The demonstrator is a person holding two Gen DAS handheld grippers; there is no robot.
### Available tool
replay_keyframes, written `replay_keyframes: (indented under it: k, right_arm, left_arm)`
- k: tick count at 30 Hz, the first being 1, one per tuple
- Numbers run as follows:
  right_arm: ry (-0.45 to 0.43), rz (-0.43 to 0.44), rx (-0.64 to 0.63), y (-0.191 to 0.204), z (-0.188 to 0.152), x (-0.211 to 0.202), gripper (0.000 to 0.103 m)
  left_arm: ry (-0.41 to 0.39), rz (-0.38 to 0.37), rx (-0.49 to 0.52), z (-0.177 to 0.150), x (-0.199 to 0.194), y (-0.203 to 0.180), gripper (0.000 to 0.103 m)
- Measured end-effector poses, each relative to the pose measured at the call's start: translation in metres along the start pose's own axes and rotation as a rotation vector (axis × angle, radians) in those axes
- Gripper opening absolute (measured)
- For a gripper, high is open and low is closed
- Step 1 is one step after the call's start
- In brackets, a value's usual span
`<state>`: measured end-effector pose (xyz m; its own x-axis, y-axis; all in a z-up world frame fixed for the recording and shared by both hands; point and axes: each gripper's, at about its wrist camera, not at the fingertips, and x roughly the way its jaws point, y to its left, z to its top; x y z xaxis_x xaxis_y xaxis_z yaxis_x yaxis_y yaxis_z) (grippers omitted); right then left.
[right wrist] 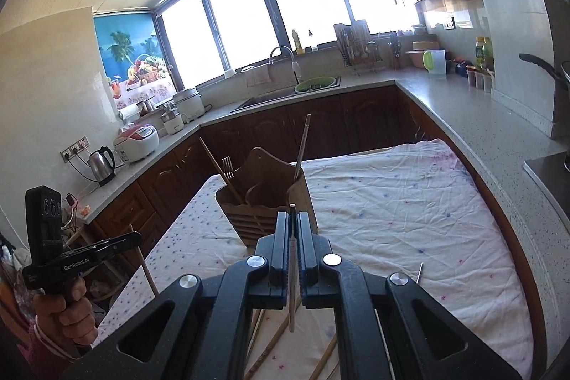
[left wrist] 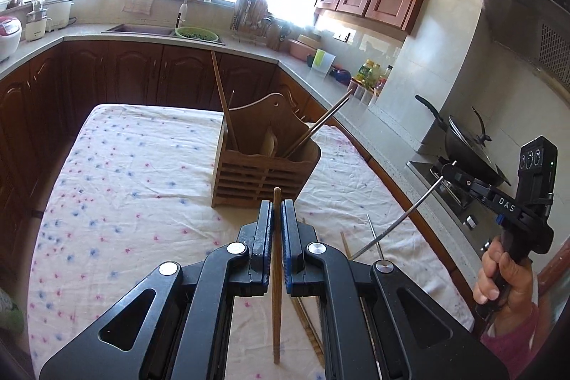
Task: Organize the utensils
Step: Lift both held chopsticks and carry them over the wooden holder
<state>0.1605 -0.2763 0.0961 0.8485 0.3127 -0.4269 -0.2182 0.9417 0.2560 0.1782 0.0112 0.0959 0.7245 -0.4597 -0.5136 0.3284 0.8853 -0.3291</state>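
A slatted wooden utensil holder point(left wrist: 262, 166) stands on the cloth-covered table point(left wrist: 124, 187), with chopsticks and a fork leaning in it; it also shows in the right wrist view point(right wrist: 265, 198). My left gripper point(left wrist: 277, 207) is shut on a wooden chopstick point(left wrist: 276, 291), held above the table just before the holder. My right gripper point(right wrist: 293, 218) is shut on a metal chopstick point(right wrist: 292, 276), near the holder's front. From the left wrist view the right gripper point(left wrist: 449, 166) is at the right, its metal chopstick point(left wrist: 399, 219) slanting down. Loose chopsticks point(right wrist: 270, 344) lie on the cloth below.
Kitchen counters wrap around the table. A sink point(right wrist: 270, 98) with a green colander point(right wrist: 315, 84) is at the back. A wok point(left wrist: 466, 145) sits on the stove at the right. A kettle point(right wrist: 102, 164) and rice cooker point(right wrist: 137, 143) stand on the left counter.
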Motion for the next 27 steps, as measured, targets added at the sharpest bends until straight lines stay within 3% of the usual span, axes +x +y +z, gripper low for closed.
replay_keyframes:
  k: [14,27]
  right_arm:
    - [-0.017,0.012,0.01,0.005,0.008,0.014,0.004]
    - [-0.159,0.051,0.032,0.013,0.08,0.038,0.004]
  left_arm:
    - [-0.093,0.034,-0.02,0.023,-0.009,0.01,0.004]
    - [-0.344,0.073,-0.003,0.122,-0.015,0.009,0.004]
